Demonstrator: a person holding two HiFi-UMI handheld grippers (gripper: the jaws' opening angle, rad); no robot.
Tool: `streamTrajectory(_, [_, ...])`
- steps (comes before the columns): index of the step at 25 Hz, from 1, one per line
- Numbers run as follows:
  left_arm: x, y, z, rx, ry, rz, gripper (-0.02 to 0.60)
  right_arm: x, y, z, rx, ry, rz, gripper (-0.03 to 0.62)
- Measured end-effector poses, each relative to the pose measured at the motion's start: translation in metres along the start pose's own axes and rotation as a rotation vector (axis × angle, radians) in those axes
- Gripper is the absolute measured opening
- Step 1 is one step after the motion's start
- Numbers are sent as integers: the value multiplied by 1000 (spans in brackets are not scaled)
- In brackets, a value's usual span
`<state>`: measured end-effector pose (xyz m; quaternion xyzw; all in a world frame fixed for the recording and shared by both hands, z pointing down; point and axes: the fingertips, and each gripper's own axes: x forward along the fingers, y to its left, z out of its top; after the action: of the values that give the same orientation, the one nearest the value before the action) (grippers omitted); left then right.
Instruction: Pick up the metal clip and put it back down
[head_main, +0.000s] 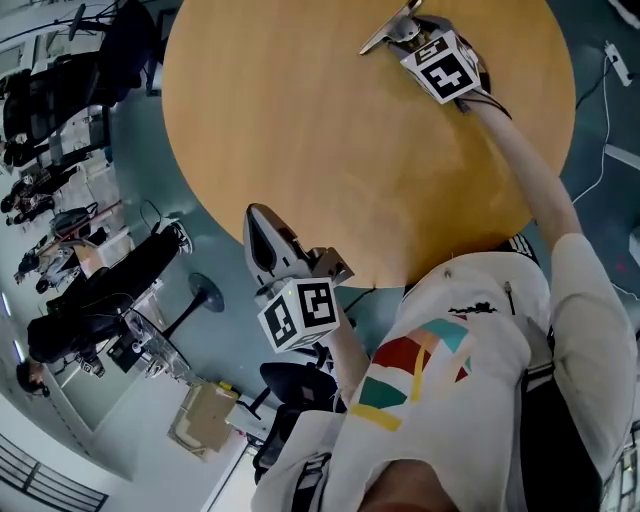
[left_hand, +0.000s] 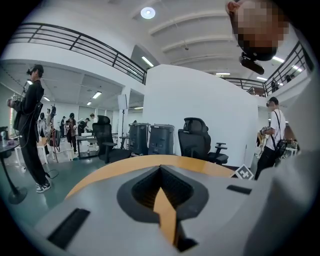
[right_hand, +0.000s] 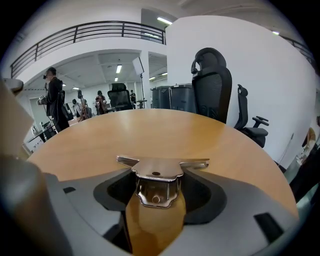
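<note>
The metal clip (head_main: 384, 34) is a shiny silver spring clip with two flat wings. It sticks out of my right gripper (head_main: 400, 32) at the far side of the round wooden table (head_main: 330, 140). In the right gripper view the metal clip (right_hand: 156, 181) sits between the grey jaws of the right gripper (right_hand: 157, 195), which are shut on it, wings pointing forward over the table (right_hand: 150, 130). I cannot tell whether the clip touches the wood. My left gripper (head_main: 262, 235) hovers at the table's near edge, shut and holding nothing (left_hand: 161, 185).
Black office chairs (left_hand: 199, 141) and dark bins (left_hand: 150, 138) stand beyond the table. Several people (left_hand: 30, 125) are on the floor to the left. A chair base (head_main: 205, 292) and a cardboard box (head_main: 203, 418) lie below the near edge. A cable (head_main: 598, 120) runs at the right.
</note>
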<state>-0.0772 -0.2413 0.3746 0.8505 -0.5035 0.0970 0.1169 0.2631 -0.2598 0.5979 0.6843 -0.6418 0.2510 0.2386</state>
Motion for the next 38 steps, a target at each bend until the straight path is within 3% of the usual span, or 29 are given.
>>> streamTrajectory(3, [3,-26,-2,-3,0,-2,43,-4,-23,-5,-7,6,-1,287])
streamTrajectory(12, [4,-15,7,1,-29,24,43,0,-25,28,3,-84,-7,290])
streamTrajectory(15, [-16,11,4,-13,-71,32,43,-18,5,48,-9,-163,-1,290])
streamTrajectory(17, [-22,15,7,-23,-95,39,43,-37,22,82,-24,-235,33,288])
streamTrajectory(22, [-38,3,8,-43,-141,20,43,-121,112,166,-170,-451,218,285])
streamTrajectory(23, [-45,0,9,-38,-146,6,43,-145,133,177,-210,-511,218,225])
streamTrajectory(25, [-55,-7,14,-36,-171,-11,43,-195,168,200,-306,-636,225,42])
streamTrajectory(27, [-56,-16,22,-52,-218,0,43,-243,199,225,-422,-775,299,14])
streamTrajectory(28, [-55,-19,28,-59,-240,6,43,-266,213,238,-429,-855,344,14])
streamTrajectory(30, [-52,-15,44,-63,-272,3,43,-302,239,257,-333,-971,410,14])
streamTrajectory(32, [-54,-5,59,-66,-298,-6,43,-317,268,259,-296,-974,467,14])
streamTrajectory(34, [-64,5,67,-76,-320,-4,43,-324,297,253,-330,-953,518,14])
streamTrajectory(38, [-81,15,75,-81,-347,10,43,-330,325,238,-399,-915,534,14])
